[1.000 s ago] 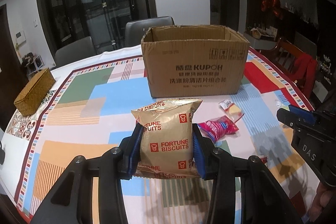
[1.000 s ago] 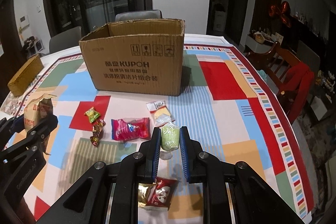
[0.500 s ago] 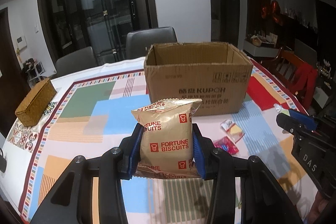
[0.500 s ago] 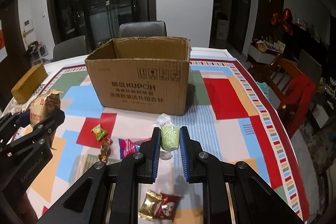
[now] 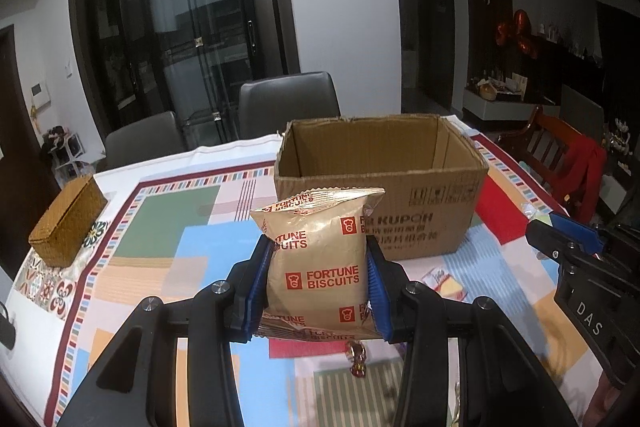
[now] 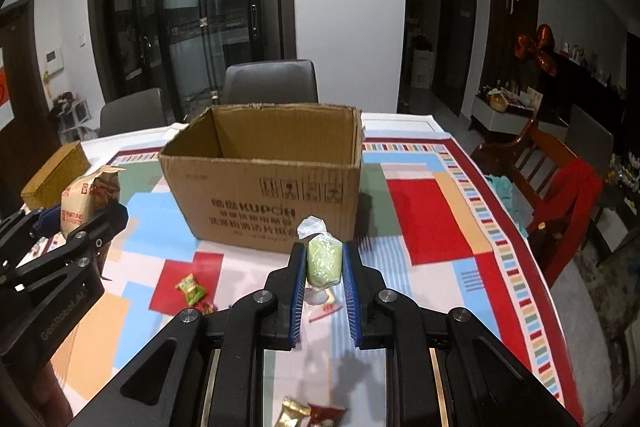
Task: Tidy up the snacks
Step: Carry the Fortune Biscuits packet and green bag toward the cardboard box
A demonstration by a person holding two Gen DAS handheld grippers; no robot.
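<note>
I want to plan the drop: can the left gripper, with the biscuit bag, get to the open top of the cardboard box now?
Probably yes. The left gripper holds the biscuit bag in front of the cardboard box, whose top is open and flapless. Nothing stands between them; it must only clear the near wall.

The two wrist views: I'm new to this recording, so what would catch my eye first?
The open cardboard box sits mid-table on the colourful patchwork tablecloth, empty as far as its inside shows. In front of it, the left gripper clamps a gold Fortune Biscuits bag and the right gripper pinches a small pale green wrapped snack. Loose sweets lie on the cloth nearby.
</note>
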